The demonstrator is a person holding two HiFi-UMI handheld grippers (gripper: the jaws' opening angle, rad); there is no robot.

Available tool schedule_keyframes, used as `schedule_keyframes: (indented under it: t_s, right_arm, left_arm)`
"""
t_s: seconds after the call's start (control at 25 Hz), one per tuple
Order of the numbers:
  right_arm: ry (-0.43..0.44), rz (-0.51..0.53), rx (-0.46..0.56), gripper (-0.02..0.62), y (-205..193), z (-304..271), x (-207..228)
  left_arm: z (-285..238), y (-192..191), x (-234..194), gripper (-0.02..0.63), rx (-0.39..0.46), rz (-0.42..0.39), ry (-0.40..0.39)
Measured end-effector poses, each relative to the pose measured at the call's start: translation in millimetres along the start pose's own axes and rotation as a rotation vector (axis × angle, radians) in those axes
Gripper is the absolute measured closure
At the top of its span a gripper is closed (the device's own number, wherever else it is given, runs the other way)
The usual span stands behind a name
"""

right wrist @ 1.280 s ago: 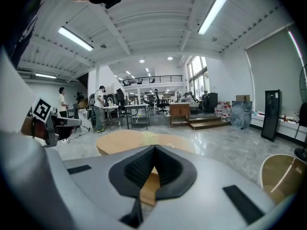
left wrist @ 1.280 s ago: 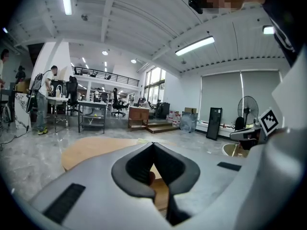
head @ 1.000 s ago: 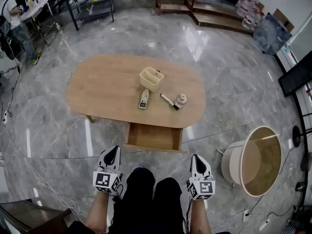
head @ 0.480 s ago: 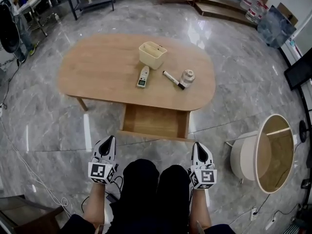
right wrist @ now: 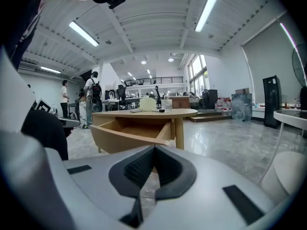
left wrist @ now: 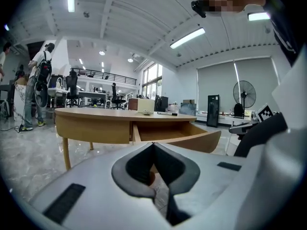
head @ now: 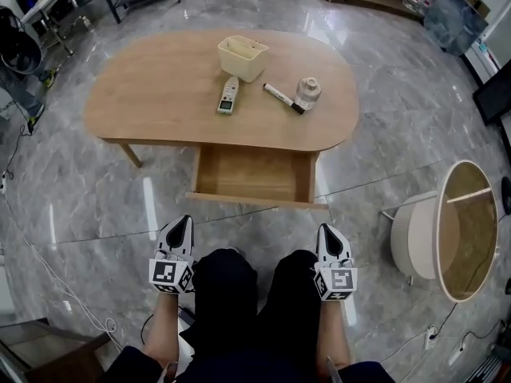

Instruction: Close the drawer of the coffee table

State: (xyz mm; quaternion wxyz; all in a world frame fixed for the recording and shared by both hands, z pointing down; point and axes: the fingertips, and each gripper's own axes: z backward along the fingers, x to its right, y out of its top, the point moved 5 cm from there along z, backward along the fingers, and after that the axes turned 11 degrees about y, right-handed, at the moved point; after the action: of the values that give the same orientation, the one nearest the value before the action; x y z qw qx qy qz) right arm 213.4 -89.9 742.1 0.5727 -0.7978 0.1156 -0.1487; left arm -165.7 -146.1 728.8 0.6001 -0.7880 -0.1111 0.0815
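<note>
The oval wooden coffee table (head: 152, 94) stands ahead of me. Its drawer (head: 254, 175) is pulled out toward me and looks empty; its front panel (head: 257, 201) is nearest. My left gripper (head: 183, 222) is held low beside my left knee, short of the drawer's left corner, jaws shut with nothing in them. My right gripper (head: 326, 230) is beside my right knee, below the drawer's right corner, also shut and empty. The left gripper view shows its closed tips (left wrist: 153, 145) below the open drawer (left wrist: 178, 136). The right gripper view shows its closed tips (right wrist: 154, 148) below the drawer (right wrist: 125, 133).
On the tabletop are a cream basket (head: 243, 57), a small handheld device (head: 228, 96), a marker (head: 283, 98) and a small jar (head: 308, 90). A round side table (head: 455, 230) stands at the right. Cables (head: 48, 270) trail over the marble floor at left.
The table and open drawer have drawn closer and lower in the head view. Both grippers stay shut beside my knees. The drawer is still pulled out.
</note>
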Motion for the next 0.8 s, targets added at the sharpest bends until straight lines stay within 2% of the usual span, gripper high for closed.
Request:
schedule_keyframes:
  t_s: [0.52,0.8]
  right_arm:
    - [0.02,0.043,0.028,0.569,0.1,-9.0,-14.0]
    - [0.02,0.04,0.032,0.569,-4.7,-21.5,-19.2]
  left_arm:
    - [5.9,-4.0,-5.5,0.581,0.07,-0.017,-0.024]
    - [-7.2,-10.1,-13.4,0.581,0.071,-0.037,-0.024]
